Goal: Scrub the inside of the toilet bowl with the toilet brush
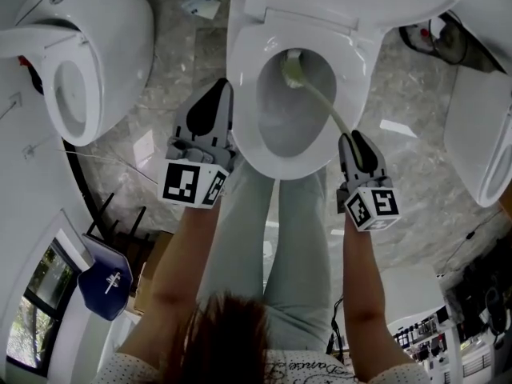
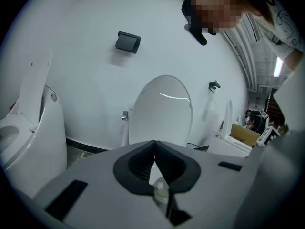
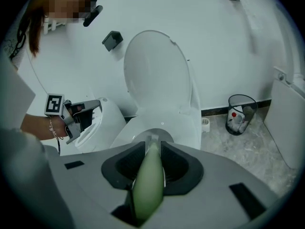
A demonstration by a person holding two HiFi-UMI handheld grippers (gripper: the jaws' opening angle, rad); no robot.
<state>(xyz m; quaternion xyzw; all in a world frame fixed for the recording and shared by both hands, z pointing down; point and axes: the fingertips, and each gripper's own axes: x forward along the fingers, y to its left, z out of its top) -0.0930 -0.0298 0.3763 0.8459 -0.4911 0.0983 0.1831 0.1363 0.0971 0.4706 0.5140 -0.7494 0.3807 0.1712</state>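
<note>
The white toilet bowl [image 1: 248, 94] stands open in the middle of the head view, with its lid [image 3: 155, 75] raised against the wall. A toilet brush with a pale green handle [image 1: 332, 110] reaches down into the bowl, and its head [image 1: 293, 70] rests against the far inner wall. My right gripper [image 1: 353, 141] is at the bowl's near right rim, shut on the handle [image 3: 148, 185], which runs out between the jaws. My left gripper [image 1: 221, 90] hangs beside the bowl's left rim. Its jaws [image 2: 153, 146] meet at the tips with nothing between them.
A second toilet [image 1: 80, 62] stands to the left and a third [image 1: 480, 134] to the right. A black wire waste bin [image 3: 240, 113] sits on the marble floor right of the bowl. The person's legs in light trousers [image 1: 280, 238] stand just before the bowl.
</note>
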